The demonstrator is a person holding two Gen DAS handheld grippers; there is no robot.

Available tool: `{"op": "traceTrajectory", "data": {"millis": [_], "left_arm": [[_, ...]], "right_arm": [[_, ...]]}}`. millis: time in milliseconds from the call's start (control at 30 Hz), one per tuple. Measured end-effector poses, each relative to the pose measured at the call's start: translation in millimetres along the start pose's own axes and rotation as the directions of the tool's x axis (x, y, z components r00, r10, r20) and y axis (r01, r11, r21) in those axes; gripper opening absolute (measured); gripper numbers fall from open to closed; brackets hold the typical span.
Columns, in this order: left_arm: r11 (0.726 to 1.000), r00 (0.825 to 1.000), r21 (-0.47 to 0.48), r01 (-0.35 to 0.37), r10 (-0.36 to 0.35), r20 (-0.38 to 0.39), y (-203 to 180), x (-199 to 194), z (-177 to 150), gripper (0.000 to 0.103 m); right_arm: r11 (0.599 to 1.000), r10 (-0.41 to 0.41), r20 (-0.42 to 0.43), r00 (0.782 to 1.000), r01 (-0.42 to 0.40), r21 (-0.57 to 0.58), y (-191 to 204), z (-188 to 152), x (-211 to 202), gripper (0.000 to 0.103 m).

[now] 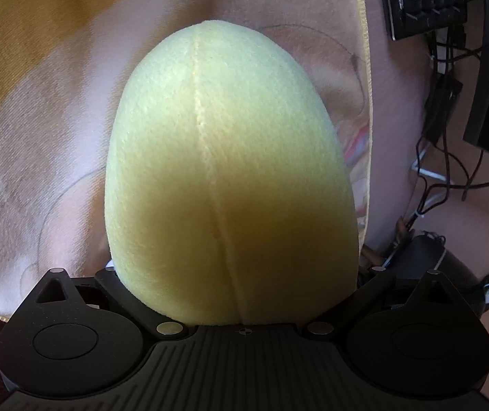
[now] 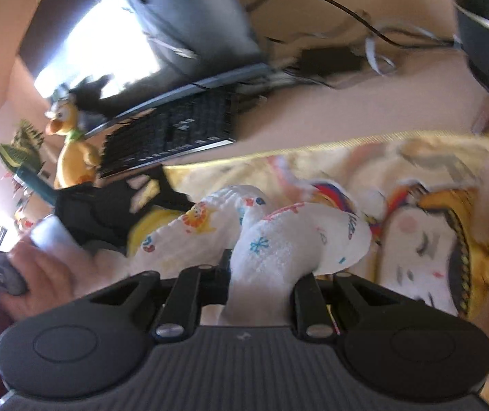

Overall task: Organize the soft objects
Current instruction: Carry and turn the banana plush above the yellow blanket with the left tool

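Left wrist view is nearly filled by a pale yellow plush egg (image 1: 227, 178), its seam running down the middle. It sits between the left tongs (image 1: 234, 274), whose fingers are hidden behind it, so I cannot tell how hard they press. Under it lies a yellow and pink printed blanket (image 1: 39, 109); a black keyboard (image 1: 425, 0) and tangled cables (image 1: 449, 171) lie to the right on the tabletop.

From the right wrist, blurred, the right tongs (image 2: 261, 284) are pinched tight on a white plush toy (image 2: 278, 239) with coloured prints, which stretches over the same blanket (image 2: 432, 178). To the left a hand (image 2: 39, 274) holds the other tool beside a yellow plush. An orange duck toy (image 2: 71, 150) stands by the keyboard (image 2: 169, 137).
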State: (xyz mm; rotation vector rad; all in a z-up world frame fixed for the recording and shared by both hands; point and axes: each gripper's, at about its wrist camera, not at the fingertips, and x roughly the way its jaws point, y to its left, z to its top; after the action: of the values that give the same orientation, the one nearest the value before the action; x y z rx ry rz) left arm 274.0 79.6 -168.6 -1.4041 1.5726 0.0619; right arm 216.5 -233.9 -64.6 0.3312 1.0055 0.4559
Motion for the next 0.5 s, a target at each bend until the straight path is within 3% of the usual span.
{"op": "traceTrajectory", "data": {"millis": [133, 233, 400, 500], "left_arm": [[0.994, 0.999, 0.094, -0.047, 0.048, -0.013, -12.3, 1.0, -2.5, 0.101], [0.962, 0.992, 0.244, -0.121, 0.125, -0.001, -30.8, 0.0, -10.1, 0.101], [0.846, 0.972, 0.483, -0.226, 0.226, 0.059, -67.3, -1.6, -32.9, 0.100], [0.739, 0.950, 0.602, -0.304, 0.283, 0.133, -86.1, -4.1, -49.2, 0.100]], "right_arm": [[0.999, -0.038, -0.028, 0.999, 0.039, 0.037, -19.5, -8.3, 7.4, 0.017], [0.997, -0.057, -0.047, 0.997, 0.060, 0.050, -30.3, -13.6, 10.3, 0.017], [0.995, -0.074, -0.056, 0.996, 0.078, 0.068, -43.8, -16.8, 9.9, 0.017], [0.994, -0.082, -0.032, 0.996, 0.084, 0.073, -47.1, -12.0, 0.9, 0.017]]}}
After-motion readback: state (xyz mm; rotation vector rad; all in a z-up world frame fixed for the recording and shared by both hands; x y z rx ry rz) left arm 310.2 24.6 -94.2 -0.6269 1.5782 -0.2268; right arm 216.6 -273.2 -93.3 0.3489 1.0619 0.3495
